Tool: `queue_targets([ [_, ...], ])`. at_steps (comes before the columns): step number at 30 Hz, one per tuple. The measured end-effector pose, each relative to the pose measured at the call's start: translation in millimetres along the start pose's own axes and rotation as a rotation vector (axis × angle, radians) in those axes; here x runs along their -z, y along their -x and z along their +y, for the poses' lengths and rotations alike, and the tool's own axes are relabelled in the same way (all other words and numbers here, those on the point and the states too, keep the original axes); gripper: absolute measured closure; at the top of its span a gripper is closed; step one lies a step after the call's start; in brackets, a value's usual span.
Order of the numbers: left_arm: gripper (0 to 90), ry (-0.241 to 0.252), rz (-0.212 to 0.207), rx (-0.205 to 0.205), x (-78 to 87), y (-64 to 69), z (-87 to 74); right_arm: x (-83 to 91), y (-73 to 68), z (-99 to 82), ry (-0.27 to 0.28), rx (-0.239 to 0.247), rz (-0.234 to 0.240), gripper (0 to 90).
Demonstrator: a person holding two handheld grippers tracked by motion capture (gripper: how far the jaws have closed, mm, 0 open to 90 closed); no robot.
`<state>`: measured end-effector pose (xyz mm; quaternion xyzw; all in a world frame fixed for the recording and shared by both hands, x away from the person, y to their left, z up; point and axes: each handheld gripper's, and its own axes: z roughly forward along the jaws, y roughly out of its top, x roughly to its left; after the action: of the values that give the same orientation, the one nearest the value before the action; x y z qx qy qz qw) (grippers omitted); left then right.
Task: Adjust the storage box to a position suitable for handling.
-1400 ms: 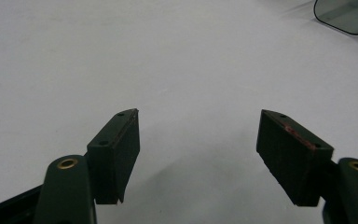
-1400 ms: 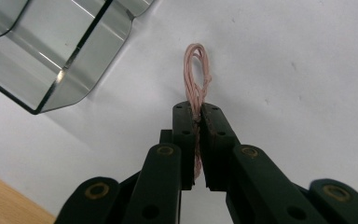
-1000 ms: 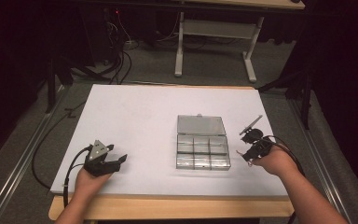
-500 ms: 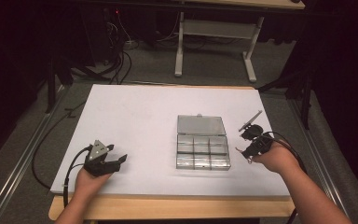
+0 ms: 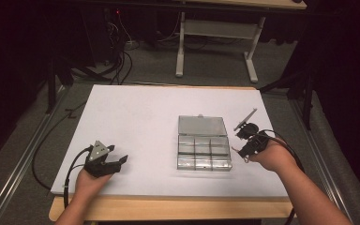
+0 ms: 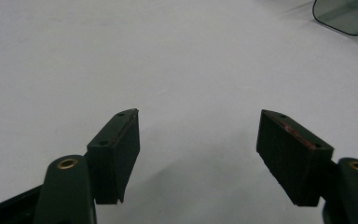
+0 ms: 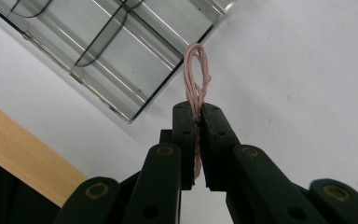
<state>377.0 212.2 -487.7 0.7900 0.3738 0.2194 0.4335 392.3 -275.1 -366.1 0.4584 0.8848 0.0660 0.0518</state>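
**Pink cord loop pinched beside the clear box**

Nearest, the left gripper [image 5: 118, 161] rests on the white surface [image 5: 136, 112], fingers [image 6: 116, 154] spread wide, empty. The right gripper [image 7: 198, 108] has its fingers clamped on a twisted pink cord loop [image 7: 196, 74], long axis running straight out past the fingertips, just right of the open clear compartment box [image 5: 202, 143]; its compartments look empty.

Dark room, grey floor [image 5: 159, 70], white-legged bench [image 5: 215, 28]

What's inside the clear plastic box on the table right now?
The clear plastic box lies open, lid flat behind it. Its compartments look empty from the high view, though glare on the dividers could hide something small. The pink looped cord is outside it, pinched in the right claw.
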Motion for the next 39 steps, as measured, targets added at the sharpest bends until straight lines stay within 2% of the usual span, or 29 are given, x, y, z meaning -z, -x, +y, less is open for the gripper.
queue_targets([
  [7,30.6,0.002,0.0,0.001,0.2,-0.1,-0.1,1.1,-8.4,8.3,0.006,0.025,0.007,85.8],
  [8,30.6,0.002,0.0,0.001,0.2,-0.1,-0.1,1.0,-10.8,9.4,0.002,0.01,0.012,85.8],
  [9,30.6,0.002,0.0,0.0,0.2,-0.1,-0.1,0.2,-11.3,11.0,0.007,0.03,0.013,85.7],
  [14,30.6,0.002,0.0,0.0,0.2,0.2,-0.1,-3.9,-21.0,19.3,0.005,0.06,0.027,85.8],
  [22,30.6,0.004,-0.002,-0.001,0.3,0.1,-0.1,-11.1,-34.1,29.3,-0.005,0.087,0.041,85.7],
  [27,30.6,0.005,-0.004,-0.001,0.4,0.0,-0.2,-13.9,-40.0,33.5,-0.013,0.092,0.047,85.7],
  [35,30.5,0.006,-0.005,0.0,0.5,-0.2,-0.2,-17.5,-45.9,42.2,-0.019,0.126,0.056,85.7],
  [37,30.5,0.005,-0.006,0.0,0.6,-0.3,-0.2,-18.4,-48.0,44.1,-0.02,0.118,0.058,85.7],
  [39,30.5,0.005,-0.006,0.0,0.6,-0.3,-0.2,-19.9,-48.9,46.2,-0.02,0.136,0.062,85.7],
])
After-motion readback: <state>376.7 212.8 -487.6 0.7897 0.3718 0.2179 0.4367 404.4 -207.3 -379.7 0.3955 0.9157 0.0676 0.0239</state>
